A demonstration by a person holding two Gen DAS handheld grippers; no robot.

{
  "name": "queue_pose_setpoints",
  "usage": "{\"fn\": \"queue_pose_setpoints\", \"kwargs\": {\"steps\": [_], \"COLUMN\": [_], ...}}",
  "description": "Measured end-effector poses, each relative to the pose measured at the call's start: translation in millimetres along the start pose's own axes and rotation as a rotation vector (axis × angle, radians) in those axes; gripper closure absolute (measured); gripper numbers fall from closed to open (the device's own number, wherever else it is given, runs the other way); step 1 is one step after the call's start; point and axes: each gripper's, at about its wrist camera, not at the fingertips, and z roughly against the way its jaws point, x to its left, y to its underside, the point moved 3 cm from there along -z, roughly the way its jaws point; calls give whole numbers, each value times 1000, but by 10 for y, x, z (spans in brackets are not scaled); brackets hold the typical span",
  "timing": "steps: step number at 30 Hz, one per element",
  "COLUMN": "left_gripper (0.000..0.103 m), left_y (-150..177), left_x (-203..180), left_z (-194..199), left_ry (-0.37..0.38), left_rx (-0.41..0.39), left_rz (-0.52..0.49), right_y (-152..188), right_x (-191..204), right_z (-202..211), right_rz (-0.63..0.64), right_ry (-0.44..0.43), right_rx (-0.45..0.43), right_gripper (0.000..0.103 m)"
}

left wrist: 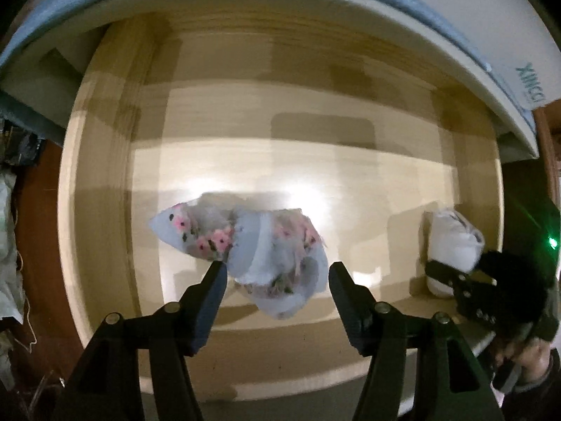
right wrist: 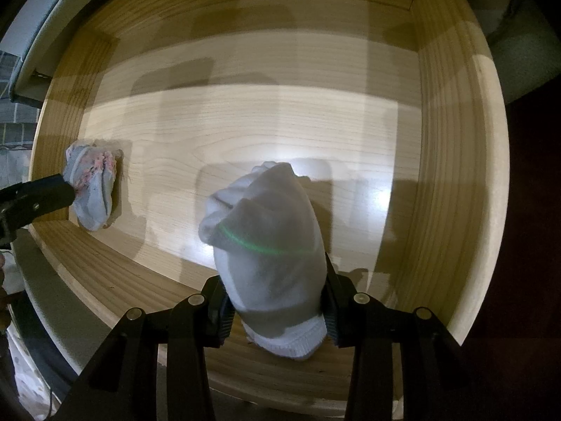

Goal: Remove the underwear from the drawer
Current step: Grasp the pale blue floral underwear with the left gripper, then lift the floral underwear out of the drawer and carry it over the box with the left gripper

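A crumpled white underwear with pink flowers [left wrist: 245, 242] lies on the floor of the open wooden drawer [left wrist: 105, 175]. My left gripper [left wrist: 278, 268] points down over it, open wide, with the cloth showing between its fingertips and neither pad pressing on it. The right wrist view shows the same floral piece [right wrist: 93, 189] at the drawer's left, beside one left finger [right wrist: 45, 193]. My right gripper [right wrist: 275, 301] is shut on a rolled white cloth bundle [right wrist: 266, 231], which stands up from the drawer [right wrist: 438, 140] floor. The left wrist view has this bundle [left wrist: 452, 242] at the drawer's right end.
A white panel with a blue-grey edge and a label [left wrist: 420, 0] overhangs the drawer's far side. A person's hand [left wrist: 526, 361] holds the right gripper at the lower right. Bags and clutter [left wrist: 10, 210] sit on a reddish floor to the left of the drawer.
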Motion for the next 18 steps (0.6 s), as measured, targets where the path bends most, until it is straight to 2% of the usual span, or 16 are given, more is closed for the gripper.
{"fn": "queue_pose_setpoints", "kwargs": {"steps": [8, 15, 17, 18], "left_gripper": [41, 41, 48, 55], "left_y": [-95, -75, -72, -72], "left_x": [-52, -52, -36, -37], "left_z": [-320, -467, -468, -486], "left_ry": [-96, -97, -89, -88], "left_rx": [82, 99, 103, 107], "left_rz": [7, 7, 10, 11], "right_y": [4, -14, -16, -15], "right_x": [-2, 3, 6, 6], "right_z": [-9, -6, -3, -3], "right_rz": [0, 4, 4, 4], "right_ry": [-1, 0, -1, -1], "right_rx": [-1, 4, 4, 4], "right_gripper": [65, 65, 65, 65]}}
